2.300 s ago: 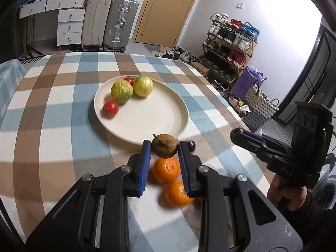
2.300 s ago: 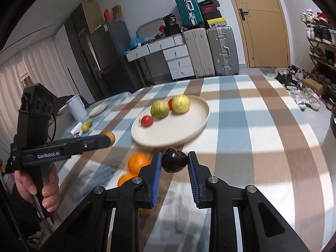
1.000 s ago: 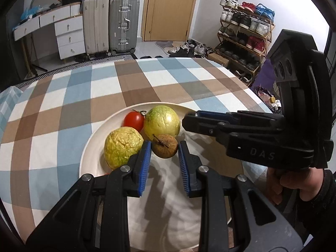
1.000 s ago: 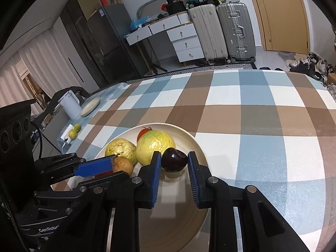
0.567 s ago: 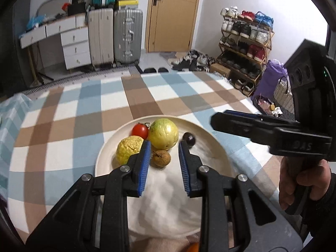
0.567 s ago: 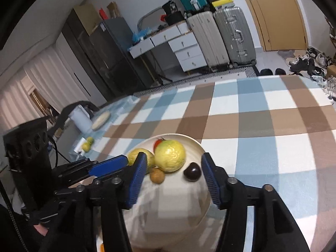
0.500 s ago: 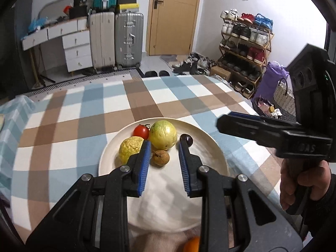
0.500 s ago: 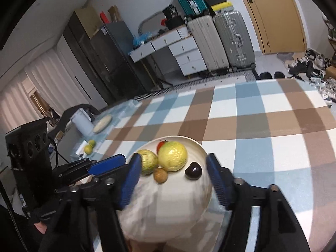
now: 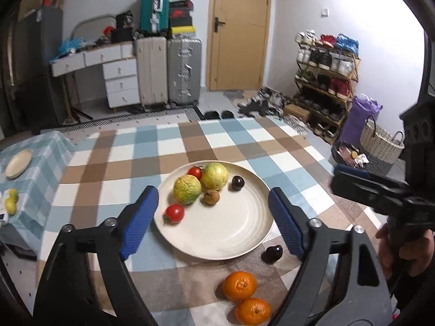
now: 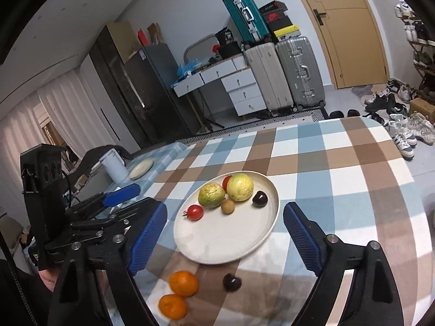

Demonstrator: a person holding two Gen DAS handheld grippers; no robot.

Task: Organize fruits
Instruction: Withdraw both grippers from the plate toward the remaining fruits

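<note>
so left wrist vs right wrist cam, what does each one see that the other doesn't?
Left wrist only: the shoe rack, a purple bag and a woven basket.
Right wrist only: the curtains and a white jug by the small plate.
Both: the plate with six fruits, two oranges and a dark fruit off it, suitcases, door, and the other gripper, jaws opening, empty.

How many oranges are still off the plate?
2. One orange lies on the tablecloth just before the plate; the other orange sits beside it, nearer the camera. None seems hidden.
</note>
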